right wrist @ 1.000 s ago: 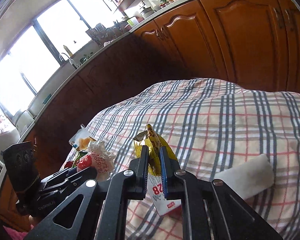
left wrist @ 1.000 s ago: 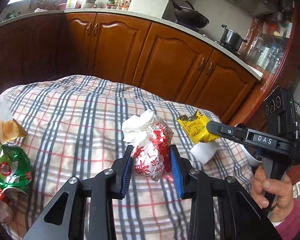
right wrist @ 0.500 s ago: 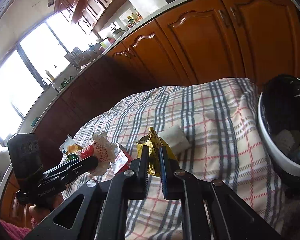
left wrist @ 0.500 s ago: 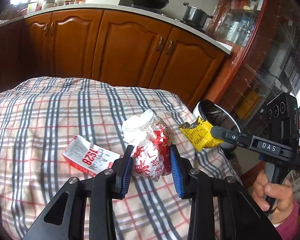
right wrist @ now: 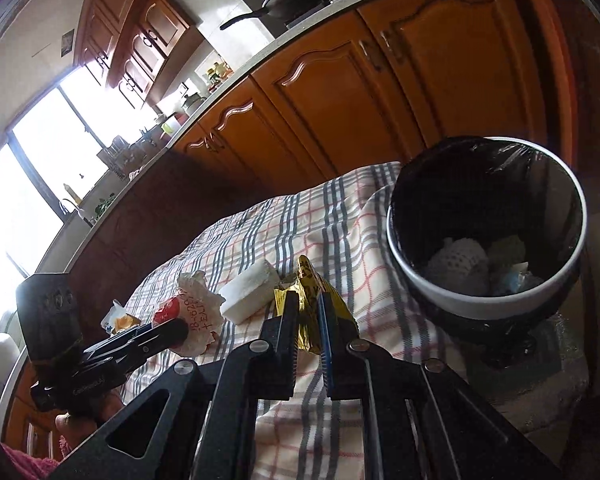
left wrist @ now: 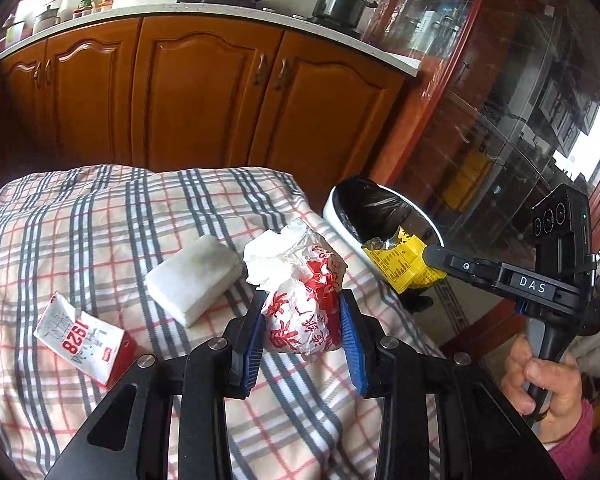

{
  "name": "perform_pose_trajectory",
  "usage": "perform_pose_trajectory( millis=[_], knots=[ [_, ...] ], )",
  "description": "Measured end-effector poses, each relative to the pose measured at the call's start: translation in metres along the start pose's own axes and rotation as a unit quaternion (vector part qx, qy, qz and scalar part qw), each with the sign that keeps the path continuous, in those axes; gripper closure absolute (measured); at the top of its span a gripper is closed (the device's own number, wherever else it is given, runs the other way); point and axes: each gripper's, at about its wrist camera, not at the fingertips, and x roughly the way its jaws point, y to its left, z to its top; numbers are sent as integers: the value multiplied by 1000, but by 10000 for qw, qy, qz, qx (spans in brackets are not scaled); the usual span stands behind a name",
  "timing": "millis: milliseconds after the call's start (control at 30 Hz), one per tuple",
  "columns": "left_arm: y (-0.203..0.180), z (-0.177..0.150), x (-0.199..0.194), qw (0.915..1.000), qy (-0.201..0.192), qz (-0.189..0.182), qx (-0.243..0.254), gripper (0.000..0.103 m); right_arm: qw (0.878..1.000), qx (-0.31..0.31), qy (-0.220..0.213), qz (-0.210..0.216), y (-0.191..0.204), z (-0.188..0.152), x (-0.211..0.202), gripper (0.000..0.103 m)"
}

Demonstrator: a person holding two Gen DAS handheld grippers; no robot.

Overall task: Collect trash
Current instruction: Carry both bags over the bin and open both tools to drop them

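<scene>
My left gripper point(left wrist: 302, 312) is shut on a crumpled white wrapper with red print point(left wrist: 300, 296), held above the plaid cloth. My right gripper point(right wrist: 309, 312) is shut on a yellow foil wrapper point(right wrist: 310, 300); the left wrist view shows that yellow wrapper point(left wrist: 400, 266) hanging over the near rim of the bin point(left wrist: 340, 220). The white bin with a black liner point(right wrist: 480, 300) stands just past the table's right edge and holds some pale trash. The left gripper point(right wrist: 172, 332) with its wrapper also shows at the lower left of the right wrist view.
On the plaid cloth point(left wrist: 80, 240) lie a white folded pad point(left wrist: 194, 276) and a white-and-red carton marked 1928 point(left wrist: 84, 340). Wooden kitchen cabinets point(left wrist: 200, 92) stand behind the table, and a glass-fronted cabinet point(left wrist: 500, 128) is at the right. A hand point(left wrist: 540, 380) holds the right gripper's handle.
Both grippers have swung to the right along the table with their wrappers still held. The bin has come into view and the yellow wrapper now hangs at its rim.
</scene>
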Motion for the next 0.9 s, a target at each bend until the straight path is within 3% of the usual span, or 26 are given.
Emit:
perform_pose_trajectory(
  millis=[400, 500, 600, 733, 833, 900],
  knots=[
    [-52, 47, 70, 9977, 285, -289, 541, 69, 9975, 353, -469, -401, -58, 33, -34, 94],
    [-66, 63, 93, 9964, 376, -294, 707, 69, 9967, 417, -475, -506, -73, 44, -35, 95],
    [-78, 77, 116, 9949, 495, -312, 825, 69, 9962, 440, -430, -618, -84, 51, -33, 103],
    [-86, 90, 157, 9931, 799, -283, 810, 69, 9954, 447, -325, -783, -97, 57, -24, 103],
    [-93, 95, 182, 9909, 1012, -190, 866, 66, 9951, 505, -255, -811, -104, 57, -17, 103],
    [-97, 97, 194, 9899, 1095, -152, 884, 56, 9951, 513, -234, -808, -106, 54, -16, 103]
  ],
)
